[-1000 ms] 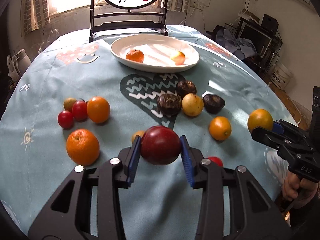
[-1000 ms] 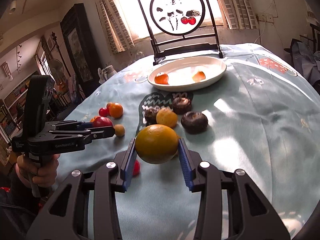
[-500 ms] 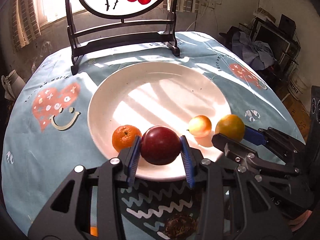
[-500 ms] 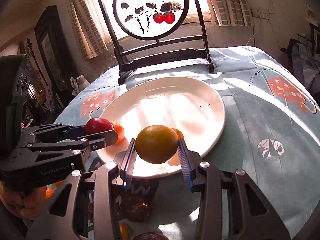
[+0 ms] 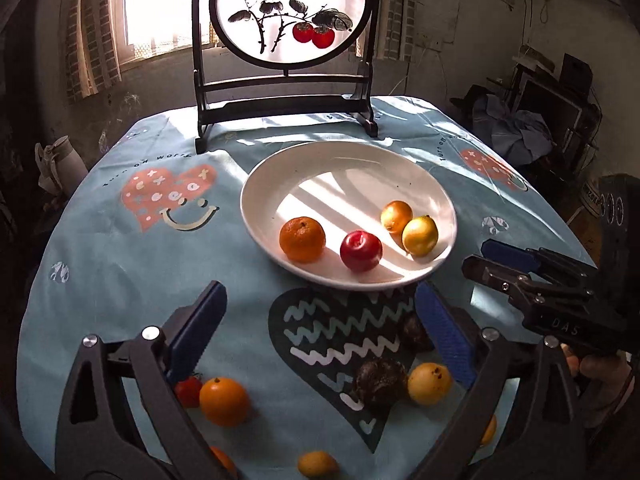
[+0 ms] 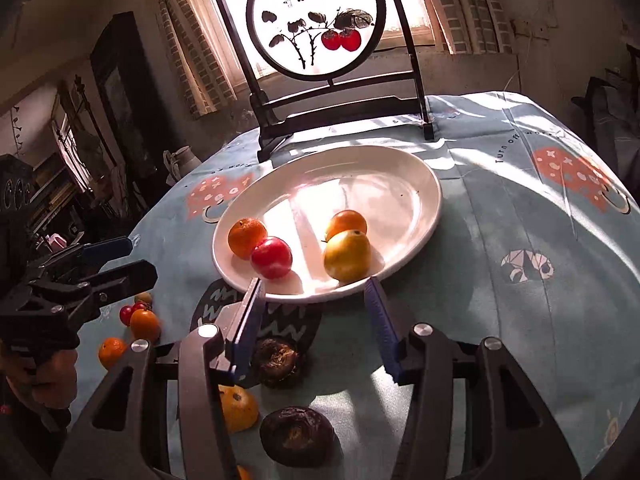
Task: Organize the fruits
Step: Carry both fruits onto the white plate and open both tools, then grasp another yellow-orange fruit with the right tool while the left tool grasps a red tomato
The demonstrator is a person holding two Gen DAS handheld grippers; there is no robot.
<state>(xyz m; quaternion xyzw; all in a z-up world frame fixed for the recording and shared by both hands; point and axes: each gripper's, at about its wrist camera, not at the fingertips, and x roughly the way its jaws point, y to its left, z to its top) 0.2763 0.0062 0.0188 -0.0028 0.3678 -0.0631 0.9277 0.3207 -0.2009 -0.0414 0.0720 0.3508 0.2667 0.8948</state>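
A white plate (image 5: 344, 168) holds a tangerine (image 5: 301, 239), a red apple (image 5: 361, 250), a small orange fruit (image 5: 396, 216) and a yellow-green citrus (image 5: 420, 235). My left gripper (image 5: 320, 304) hovers over the cloth short of the plate, its jaws opening wide with nothing between them. The right gripper (image 5: 496, 260) shows at the plate's right rim. In the right wrist view my right gripper (image 6: 314, 292) sits at the near rim of the plate (image 6: 400, 184), jaws opening. The citrus (image 6: 347, 256) and apple (image 6: 272, 257) lie just beyond its tips, untouched.
Loose fruit lies on the blue tablecloth nearer me: an orange (image 5: 224, 400), a cherry tomato (image 5: 188, 390), dark wrinkled fruits (image 5: 378, 382) (image 6: 296, 436) and a yellow fruit (image 5: 429, 383). A round painted screen on a black stand (image 5: 288, 12) stands behind the plate.
Both grippers carried their fruit to the plate and let go. The red apple and the citrus now rest on the plate, and both grippers have drawn back with jaws apart.
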